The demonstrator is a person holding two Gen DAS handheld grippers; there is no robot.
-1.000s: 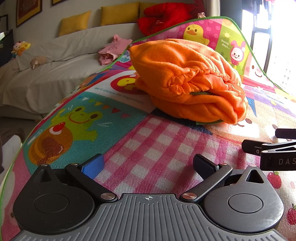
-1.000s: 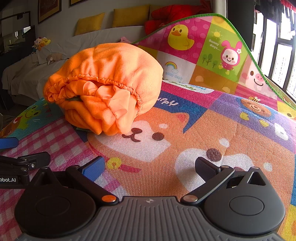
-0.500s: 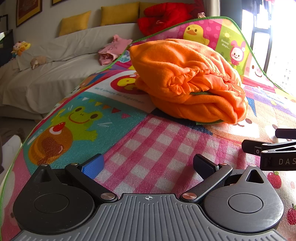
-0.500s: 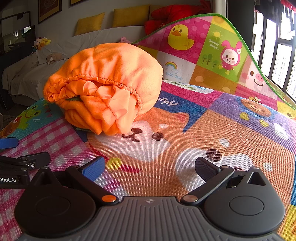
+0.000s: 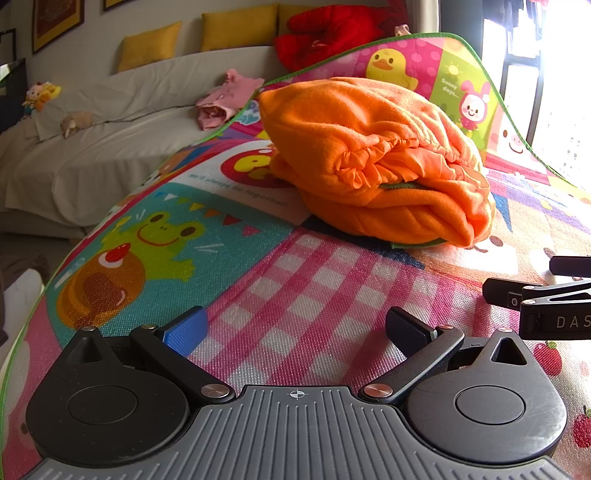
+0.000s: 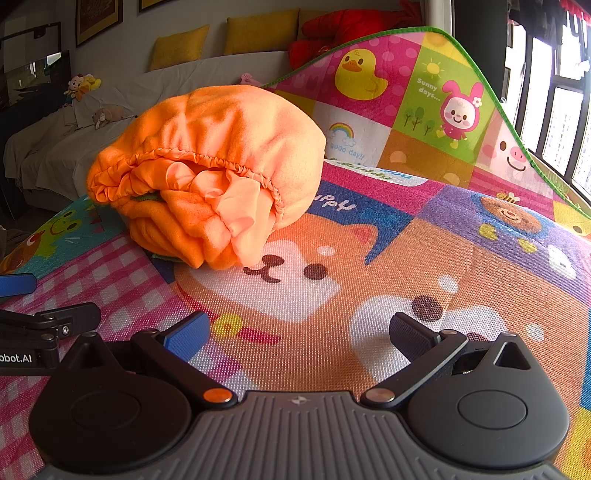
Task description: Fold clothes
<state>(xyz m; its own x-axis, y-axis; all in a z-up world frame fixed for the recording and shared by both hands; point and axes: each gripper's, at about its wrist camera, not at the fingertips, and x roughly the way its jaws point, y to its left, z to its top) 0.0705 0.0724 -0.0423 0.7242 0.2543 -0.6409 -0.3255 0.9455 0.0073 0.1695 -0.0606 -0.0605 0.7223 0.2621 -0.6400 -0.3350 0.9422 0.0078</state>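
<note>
An orange fleece garment (image 5: 376, 158) lies folded into a thick bundle on the colourful play mat (image 5: 295, 280); its gathered elastic edge faces me. It also shows in the right wrist view (image 6: 207, 173). My left gripper (image 5: 295, 328) is open and empty, low over the pink checked patch, well short of the bundle. My right gripper (image 6: 299, 332) is open and empty over the dog picture, to the right of the bundle. The right gripper's fingers show at the right edge of the left wrist view (image 5: 543, 295).
The mat (image 6: 443, 236) curls up behind the bundle. A white-covered sofa (image 5: 92, 155) with yellow cushions, a pink garment (image 5: 221, 103) and soft toys stands at the back left. A red plush (image 5: 332, 33) sits behind. Windows are at the right.
</note>
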